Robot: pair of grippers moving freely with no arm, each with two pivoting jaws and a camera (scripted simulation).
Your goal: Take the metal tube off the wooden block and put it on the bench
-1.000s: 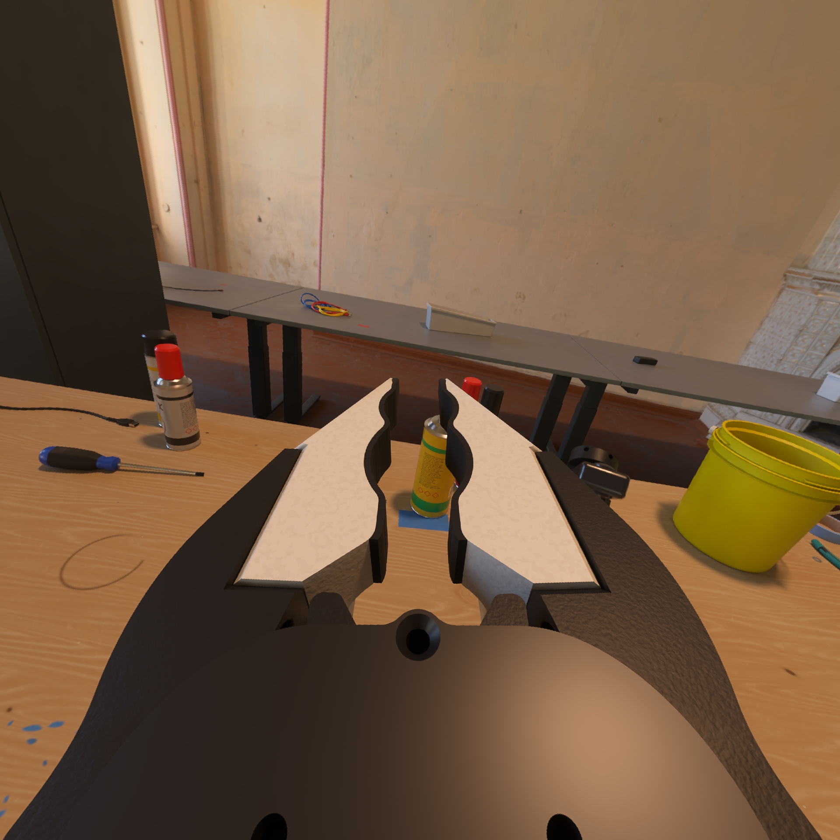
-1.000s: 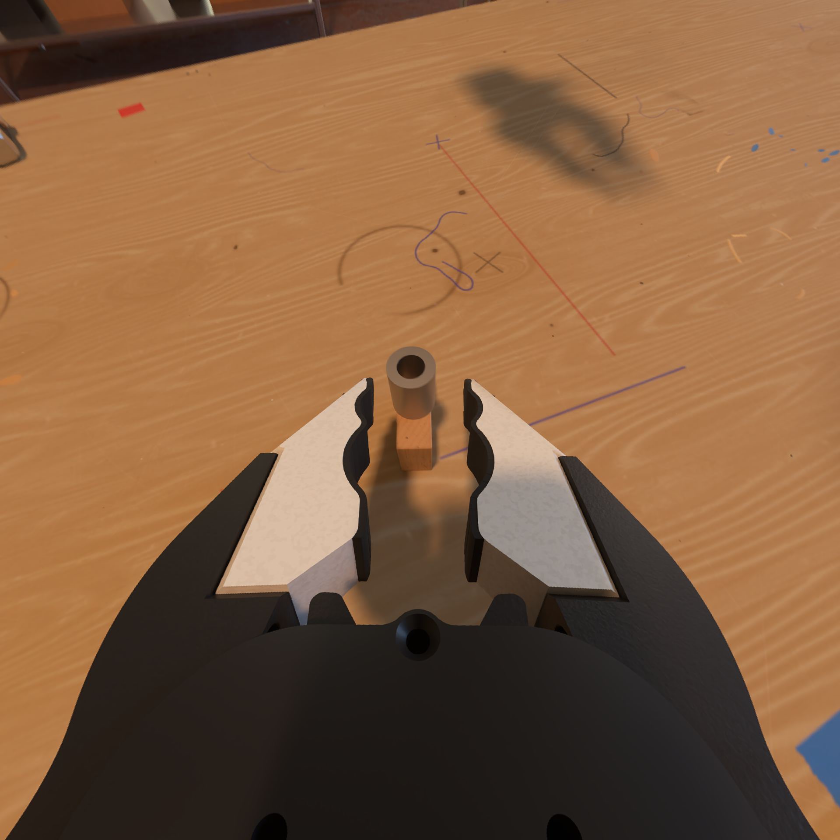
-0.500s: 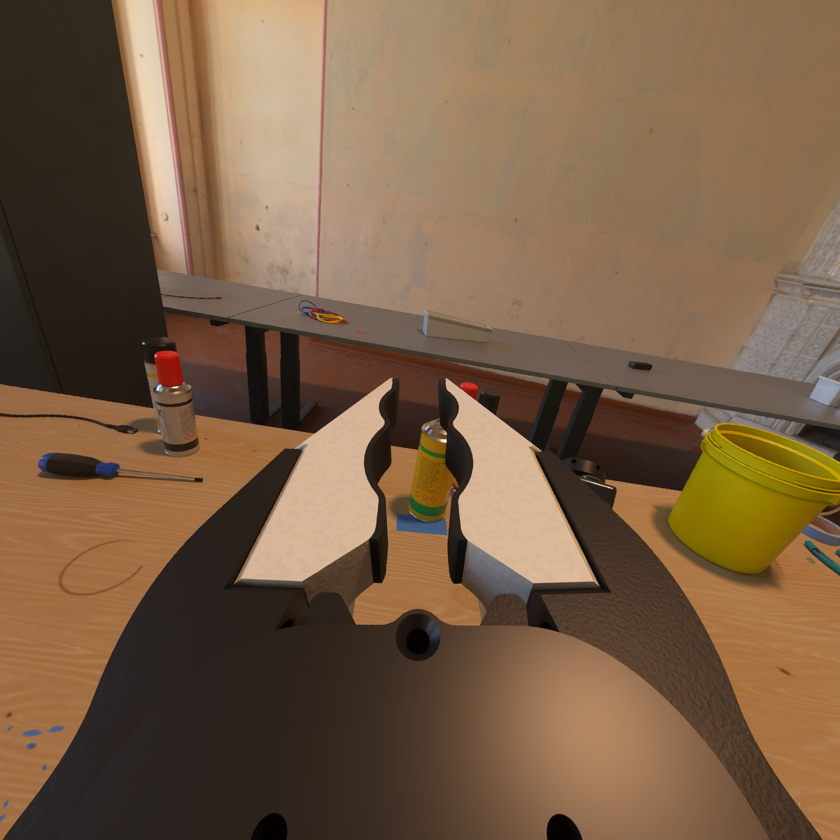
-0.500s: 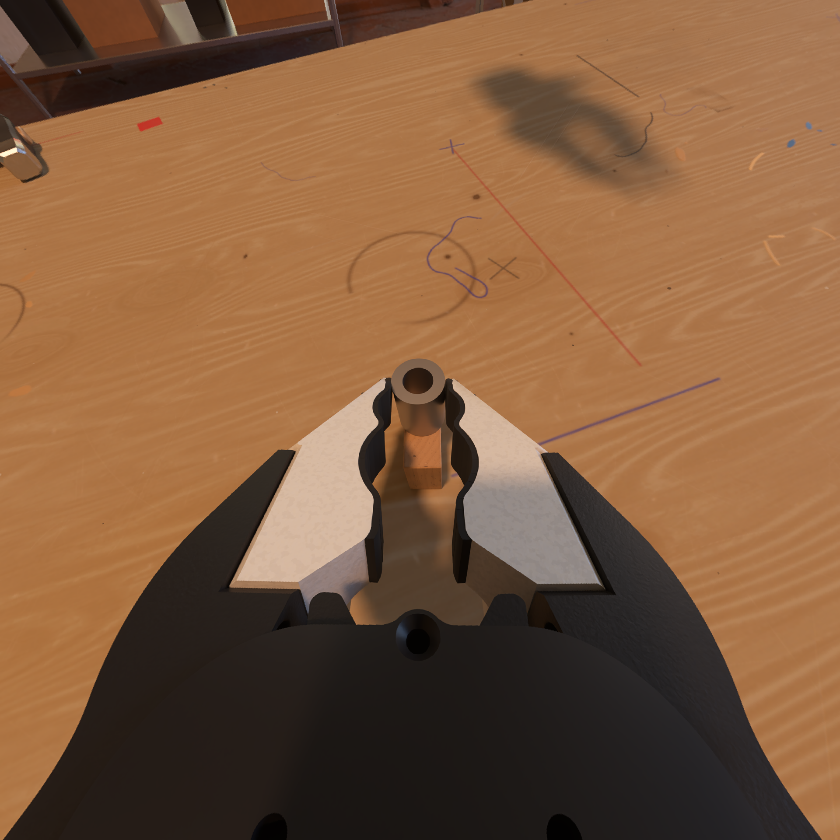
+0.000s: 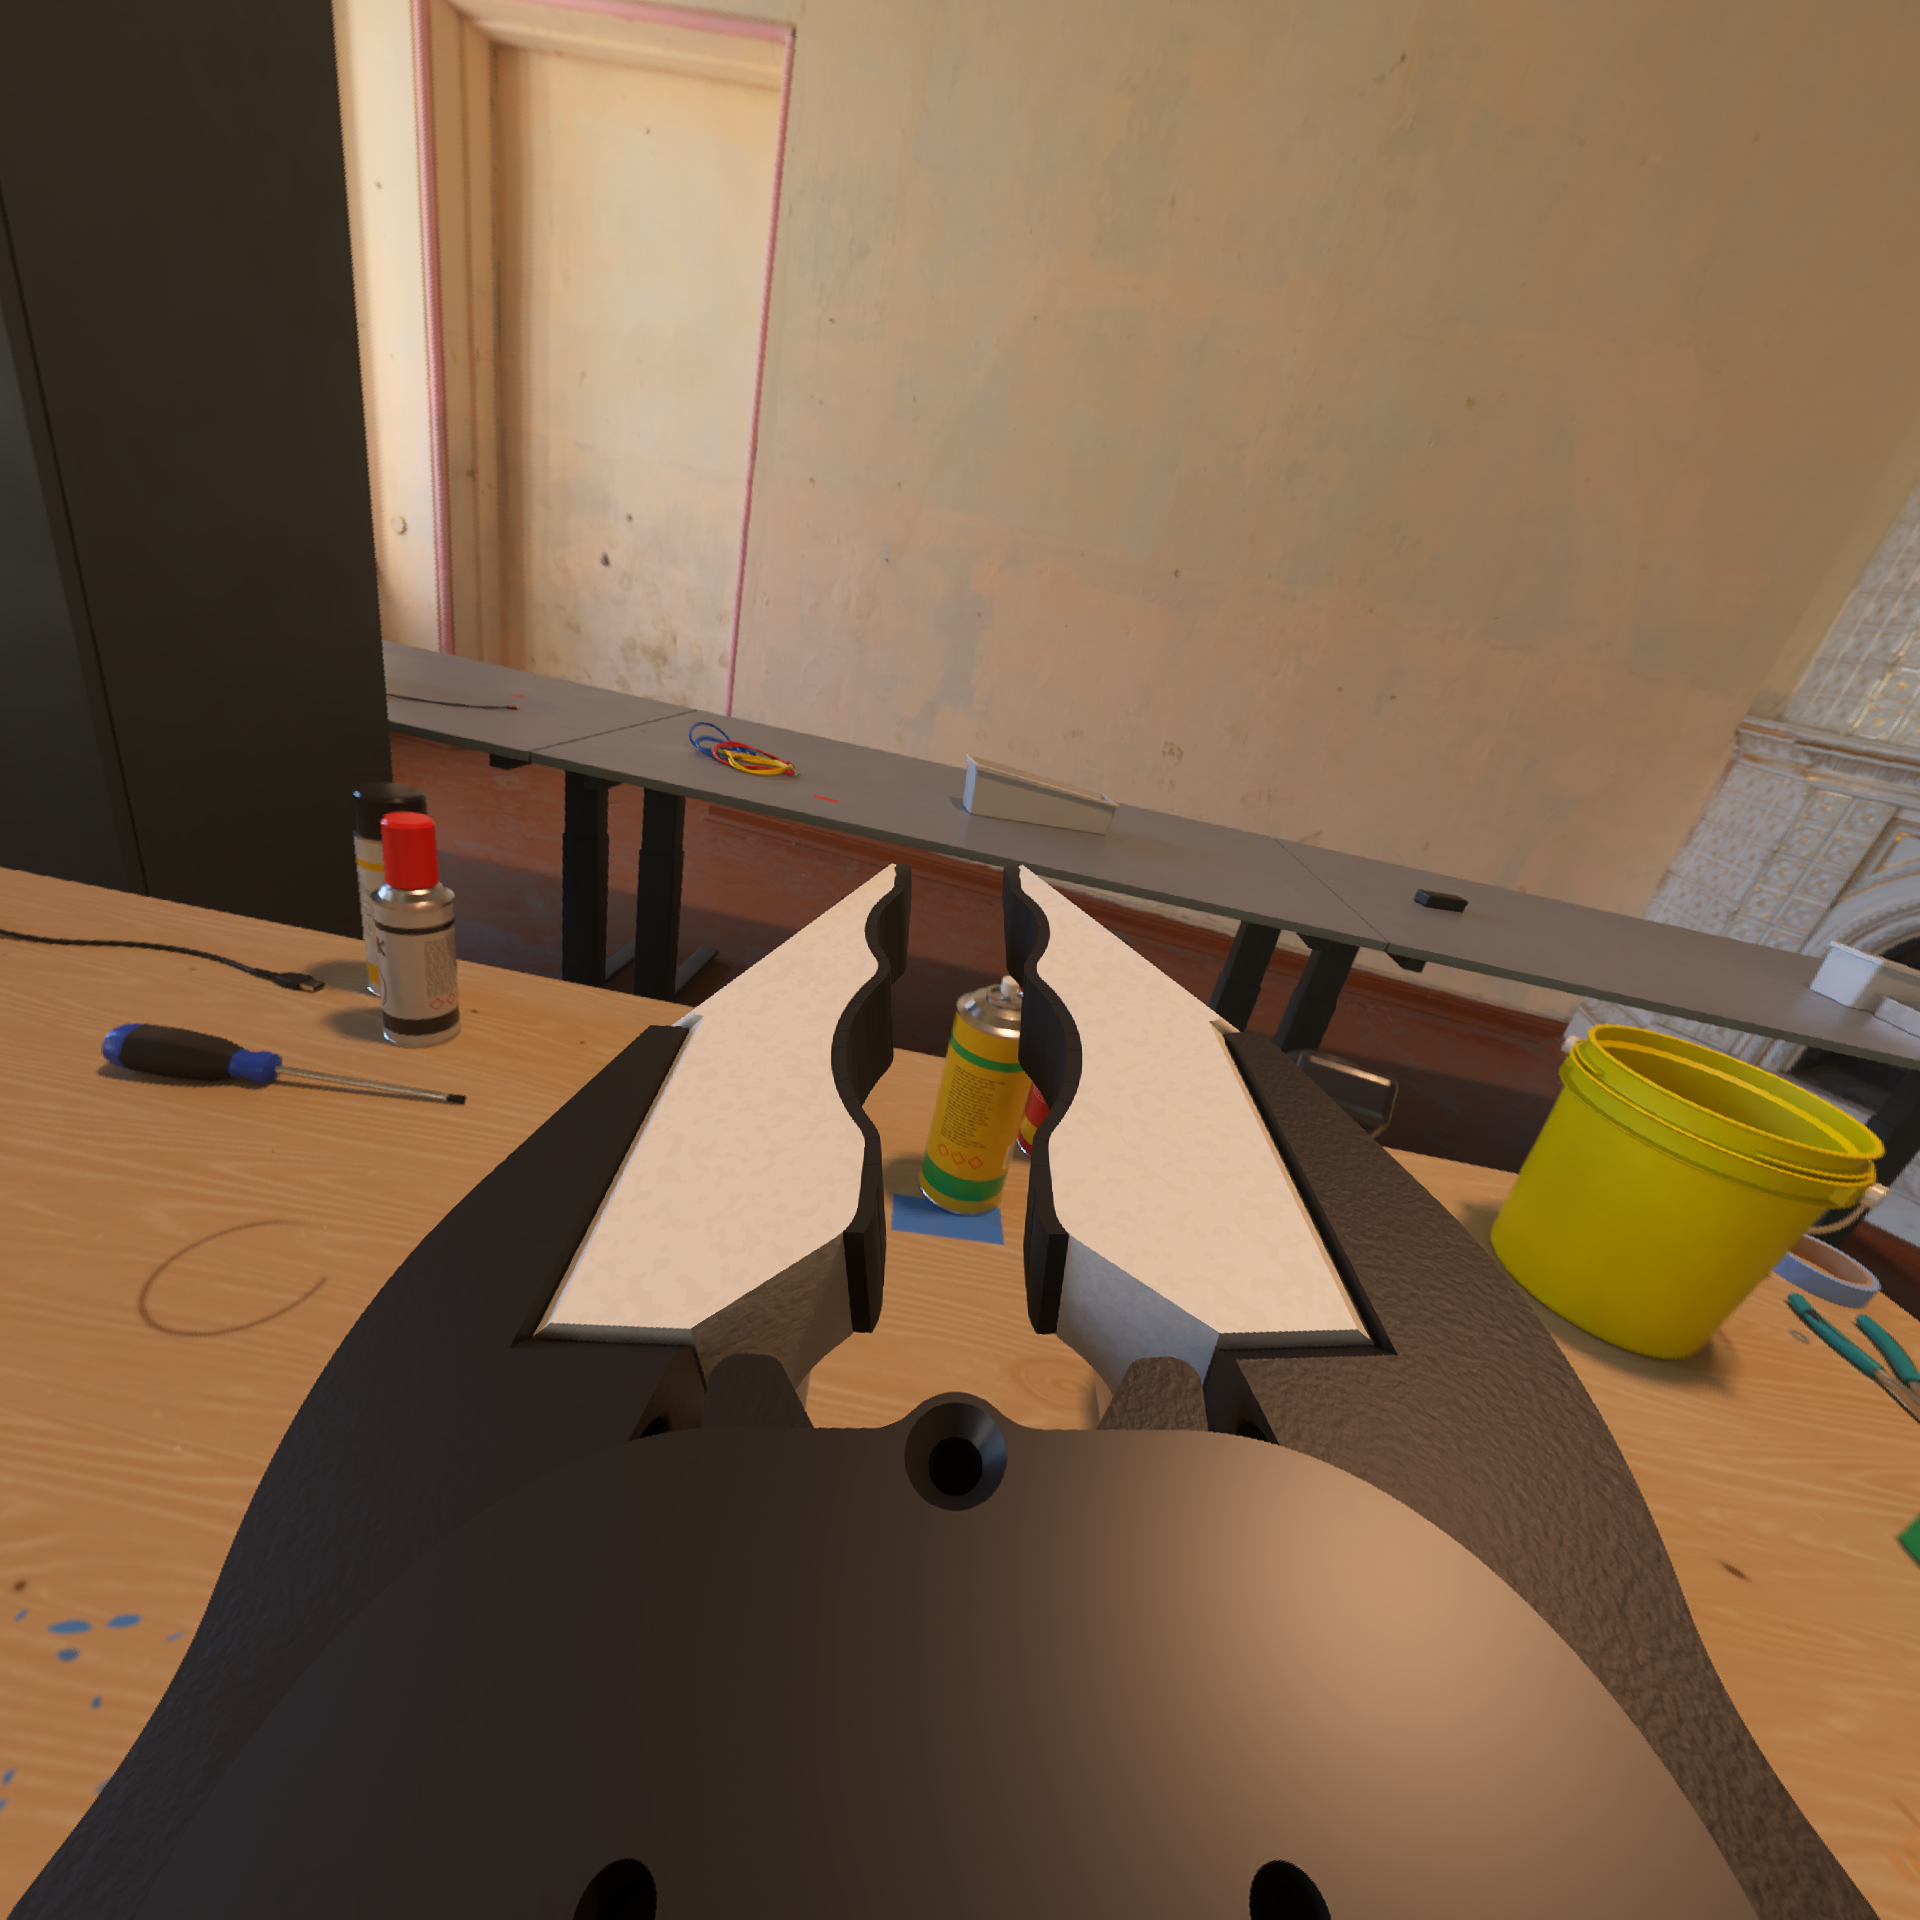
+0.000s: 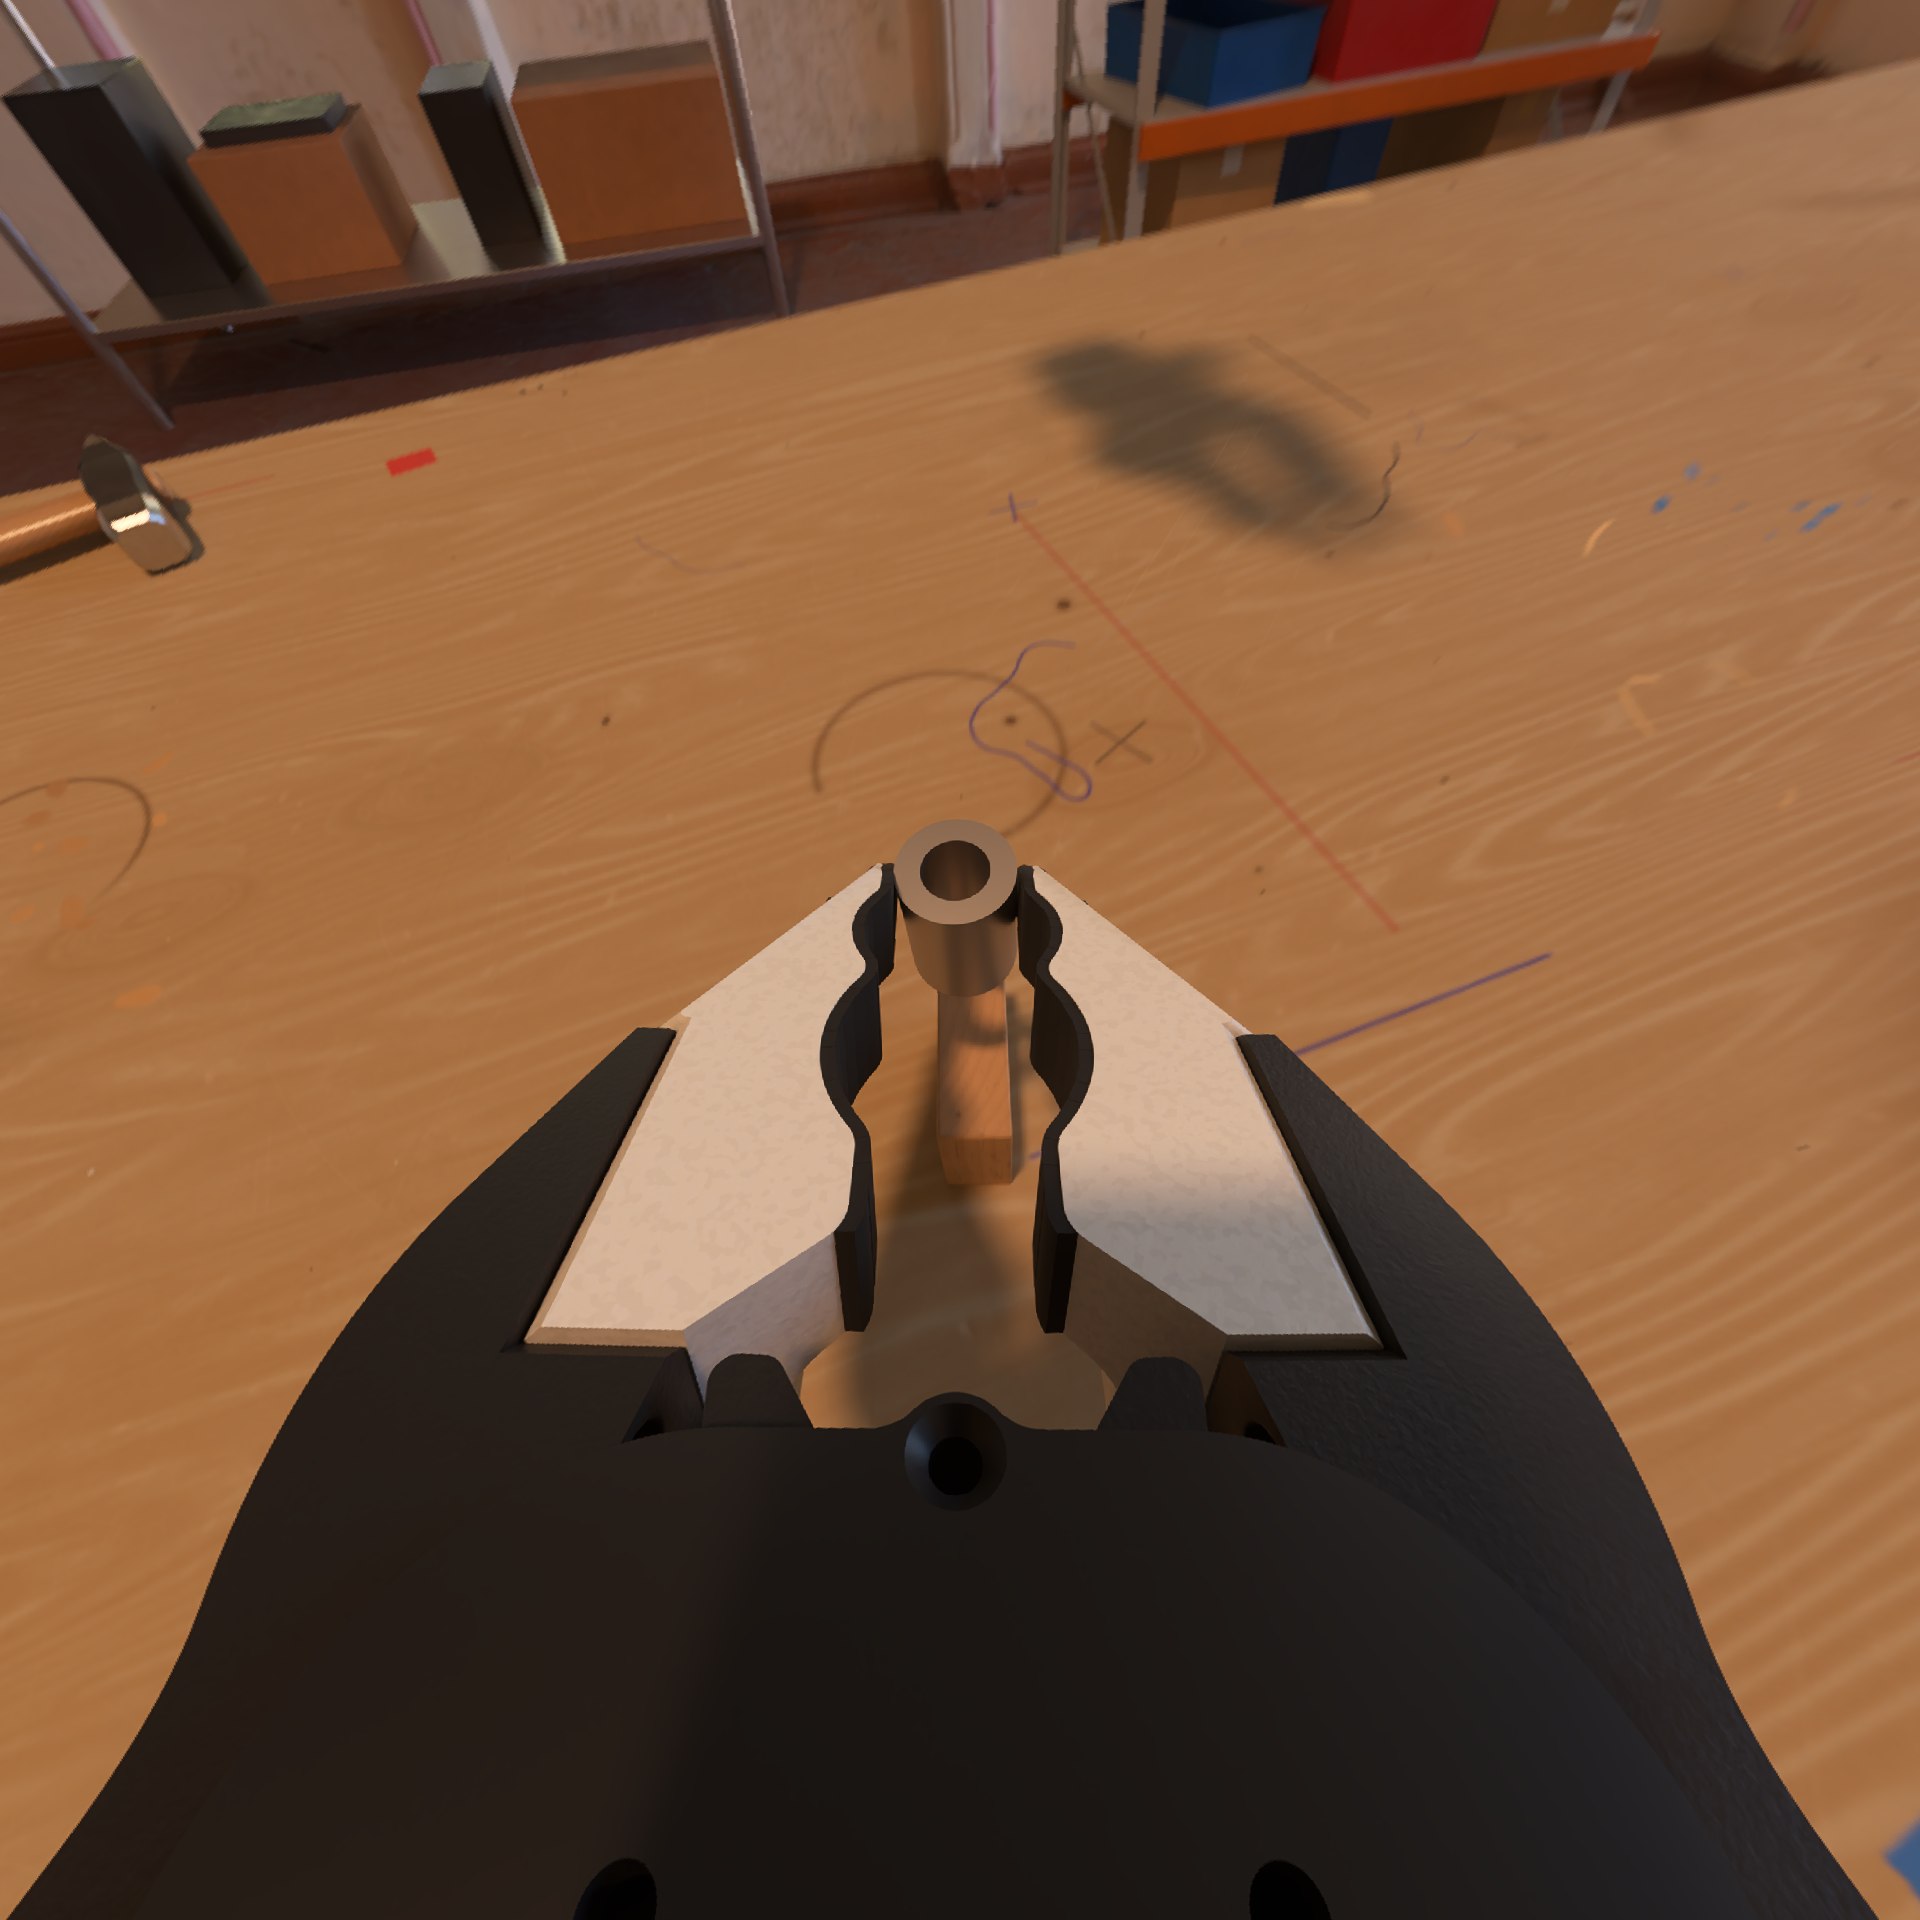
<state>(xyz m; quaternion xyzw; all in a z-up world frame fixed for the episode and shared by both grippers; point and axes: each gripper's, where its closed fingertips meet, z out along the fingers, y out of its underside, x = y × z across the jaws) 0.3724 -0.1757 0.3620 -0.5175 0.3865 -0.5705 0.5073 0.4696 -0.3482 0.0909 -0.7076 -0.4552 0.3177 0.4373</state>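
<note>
Right gripper (image 6: 956, 883) clamped on the tube (image 6: 956, 914) near its top, tube just above the block (image 6: 977, 1101). I'd lift straight up — no tilt — then set it on bare bench (image 6: 520, 831). Left gripper (image 5: 956, 894) apart, idle.

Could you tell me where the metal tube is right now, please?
In the right wrist view, the metal tube is upright between the right gripper's fingertips, just above the wooden block on the bench.
</note>
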